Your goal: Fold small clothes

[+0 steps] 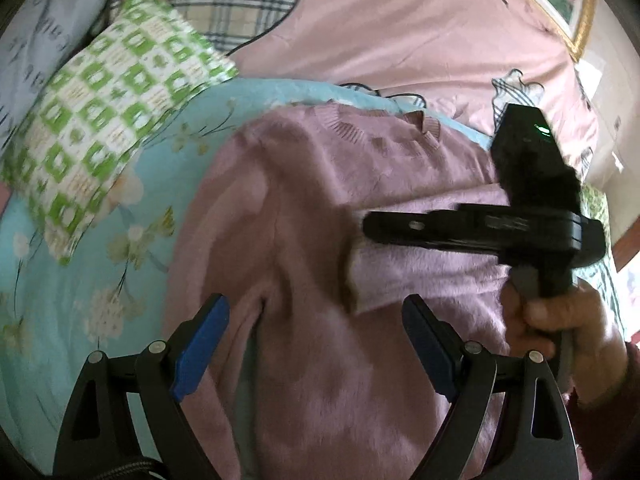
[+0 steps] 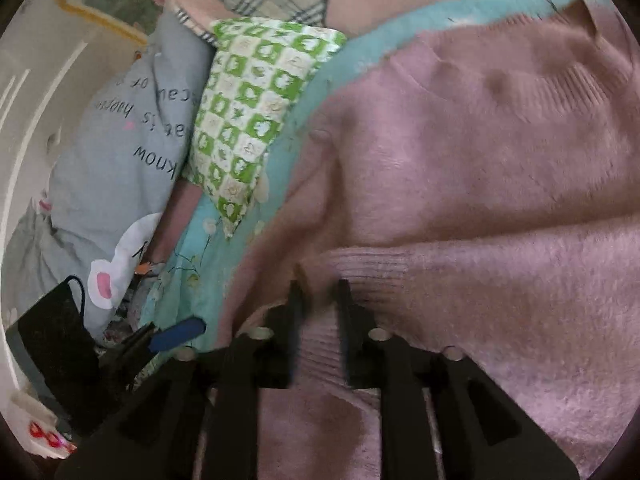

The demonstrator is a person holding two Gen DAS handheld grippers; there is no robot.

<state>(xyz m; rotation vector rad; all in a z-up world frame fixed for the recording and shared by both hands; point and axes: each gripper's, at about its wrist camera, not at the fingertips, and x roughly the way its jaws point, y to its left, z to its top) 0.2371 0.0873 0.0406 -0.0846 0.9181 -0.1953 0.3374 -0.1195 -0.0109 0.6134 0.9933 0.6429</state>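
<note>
Left wrist view: left tongs (image 1: pixel 316 320) spread wide, released, hovering above the pink sweater (image 1: pixel 312 208) laid flat on the blue floral blanket (image 1: pixel 80 280). Right wrist view: right tongs (image 2: pixel 318 292) clenched on the sweater's sleeve cuff (image 2: pixel 360 268).

Green checked pillow (image 1: pixel 100 128) lying at 10 o'clock of pink sweater (image 1: pixel 320 280), blocking that side. Blue floral sheet (image 1: pixel 80 280) showing open at 8 o'clock. Right hand-held gripper (image 1: pixel 366 228) crossing sweater from 3 o'clock.
</note>
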